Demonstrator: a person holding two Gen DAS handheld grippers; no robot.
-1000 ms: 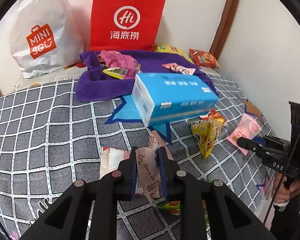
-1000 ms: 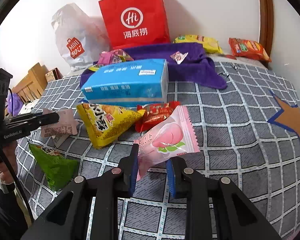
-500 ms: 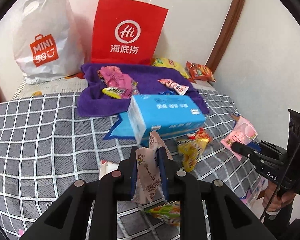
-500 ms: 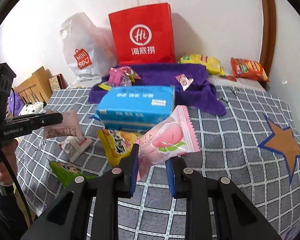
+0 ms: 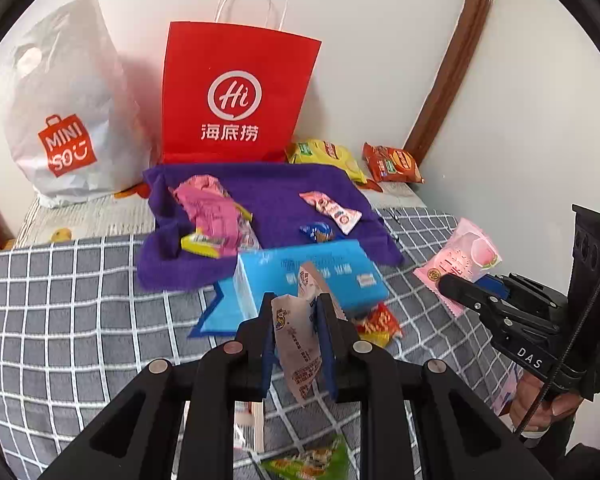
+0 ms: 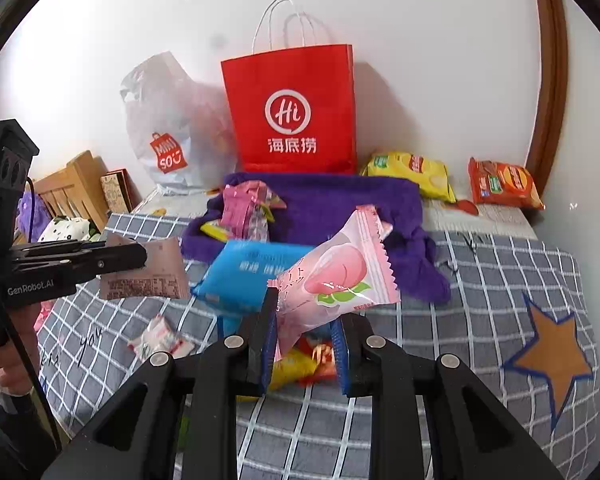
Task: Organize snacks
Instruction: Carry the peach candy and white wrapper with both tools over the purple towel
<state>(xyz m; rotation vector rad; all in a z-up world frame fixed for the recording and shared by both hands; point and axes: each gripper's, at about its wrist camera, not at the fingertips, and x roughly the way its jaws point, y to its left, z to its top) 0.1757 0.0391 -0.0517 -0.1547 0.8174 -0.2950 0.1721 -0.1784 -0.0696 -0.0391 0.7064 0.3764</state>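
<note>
Both grippers hang above a bed (image 5: 72,304) covered in a grey checked sheet. At its far edge, against the wall, a white bag (image 5: 66,108) stands toward the left corner, with a red bag (image 5: 236,92) just right of it. Further right along that edge lie a yellow packet (image 5: 326,154) and an orange packet (image 5: 392,162), the orange one nearest the far right corner. In front of the red bag lies a purple towel (image 5: 268,200), bearing a pink packet (image 5: 214,212) on its left part and a small pink-and-white wrapper (image 5: 332,210) and a blue candy (image 5: 317,231) on its right part. A blue tissue pack (image 5: 340,270) lies on the sheet, touching the towel's near edge.

The left gripper (image 5: 298,340) is clenched on a beige sachet (image 5: 298,352), held upright in the air, clear of the sheet. Below it, a green packet (image 5: 312,462) lies near the bed's near edge. A red-yellow packet (image 5: 374,322) lies just right of the tissue pack.

The right gripper (image 6: 306,344) grasps a peach packet (image 6: 336,276) by its lower left end, the rest tilting up to the right, also off the bed. A hand (image 5: 540,404) holds this gripper's grip.
</note>
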